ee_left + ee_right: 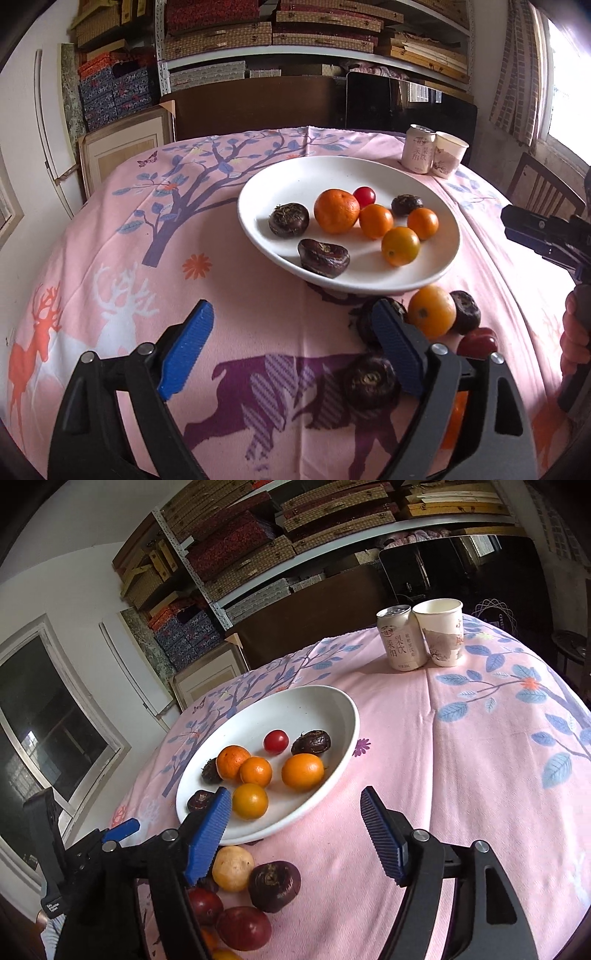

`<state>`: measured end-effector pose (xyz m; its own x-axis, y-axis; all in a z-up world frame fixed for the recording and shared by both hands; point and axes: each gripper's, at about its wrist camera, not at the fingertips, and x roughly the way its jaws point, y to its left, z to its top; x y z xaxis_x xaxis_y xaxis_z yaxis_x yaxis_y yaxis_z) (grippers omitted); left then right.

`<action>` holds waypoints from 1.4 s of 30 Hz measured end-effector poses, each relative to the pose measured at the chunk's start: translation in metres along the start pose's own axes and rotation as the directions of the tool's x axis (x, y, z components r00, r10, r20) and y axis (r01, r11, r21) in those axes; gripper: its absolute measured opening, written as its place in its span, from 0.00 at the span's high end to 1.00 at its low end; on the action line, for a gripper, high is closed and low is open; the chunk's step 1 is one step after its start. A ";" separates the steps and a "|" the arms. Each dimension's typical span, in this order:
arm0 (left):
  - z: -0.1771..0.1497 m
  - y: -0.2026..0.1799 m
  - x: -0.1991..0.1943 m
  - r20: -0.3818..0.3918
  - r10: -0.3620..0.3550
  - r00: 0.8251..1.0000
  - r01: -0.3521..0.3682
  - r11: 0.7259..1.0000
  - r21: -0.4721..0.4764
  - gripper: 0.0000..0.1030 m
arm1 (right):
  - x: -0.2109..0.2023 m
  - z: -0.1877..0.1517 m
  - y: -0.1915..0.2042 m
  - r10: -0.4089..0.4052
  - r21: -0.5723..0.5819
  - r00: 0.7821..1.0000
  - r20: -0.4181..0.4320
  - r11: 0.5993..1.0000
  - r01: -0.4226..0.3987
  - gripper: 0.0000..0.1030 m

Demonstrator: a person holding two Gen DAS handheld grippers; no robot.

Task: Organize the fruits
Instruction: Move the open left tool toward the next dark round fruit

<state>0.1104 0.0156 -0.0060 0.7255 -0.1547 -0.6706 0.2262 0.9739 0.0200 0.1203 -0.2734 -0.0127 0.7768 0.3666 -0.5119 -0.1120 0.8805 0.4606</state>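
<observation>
A white plate (258,177) on the pink cloth holds several oranges, a cherry tomato (364,195) and three dark water chestnuts. In front of it lie loose fruits: an orange (431,312), chestnuts (466,311) and a red fruit (478,341). My left gripper (291,325) is open above the cloth, short of the plate. One chestnut (371,382) lies by its right finger, not pinched. My right gripper (295,812) is open at the near rim of the plate (332,709), holding nothing. Below its left finger lie a pale yellow fruit (232,867), a dark chestnut (274,886) and red fruits (243,927).
A drink can (400,638) and a paper cup (441,631) stand together at the table's far right. A hand (574,332) on the other gripper's handle shows at the right edge of the left wrist view. Shelves of boxes, a dark cabinet and a wooden chair (543,184) surround the table.
</observation>
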 end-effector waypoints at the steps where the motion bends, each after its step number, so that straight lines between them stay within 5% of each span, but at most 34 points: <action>1: -0.005 -0.001 -0.004 -0.003 -0.006 1.000 0.006 1.000 0.001 0.15 | -0.003 0.000 -0.003 0.003 0.012 1.000 0.006 1.000 -0.003 0.29; 17: -0.029 -0.028 0.011 -0.104 0.000 0.995 0.011 0.994 0.106 0.13 | -0.010 -0.004 -0.012 0.028 0.058 1.000 0.009 0.998 -0.028 0.25; 23: -0.027 -0.021 0.017 -0.116 0.019 0.993 -0.007 0.995 0.098 0.04 | -0.012 -0.005 -0.007 0.033 0.043 0.999 0.010 0.999 -0.033 0.22; 27: -0.024 -0.005 0.014 -0.075 0.209 0.975 -0.202 0.974 0.100 0.04 | -0.013 -0.005 -0.008 0.023 0.052 1.000 0.012 0.998 -0.024 0.22; 30: -0.023 0.008 0.014 -0.098 0.171 0.981 -0.167 0.985 0.041 0.04 | -0.012 -0.005 -0.009 0.020 0.062 1.000 0.009 0.998 -0.021 0.22; 39: -0.027 -0.009 0.023 -0.123 0.123 0.985 -0.111 0.989 0.103 0.06 | -0.009 -0.009 -0.001 0.023 0.006 0.999 -0.021 1.000 -0.023 0.22; 42: -0.028 -0.008 0.027 -0.145 0.098 0.985 -0.085 0.992 0.094 0.24 | -0.007 -0.013 0.003 0.027 -0.018 0.998 -0.051 0.999 -0.028 0.22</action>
<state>0.1100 0.0084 -0.0444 0.6422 -0.0328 -0.7658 0.2236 0.9636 0.1463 0.1067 -0.2691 -0.0171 0.7409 0.4054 -0.5354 -0.1450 0.8750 0.4619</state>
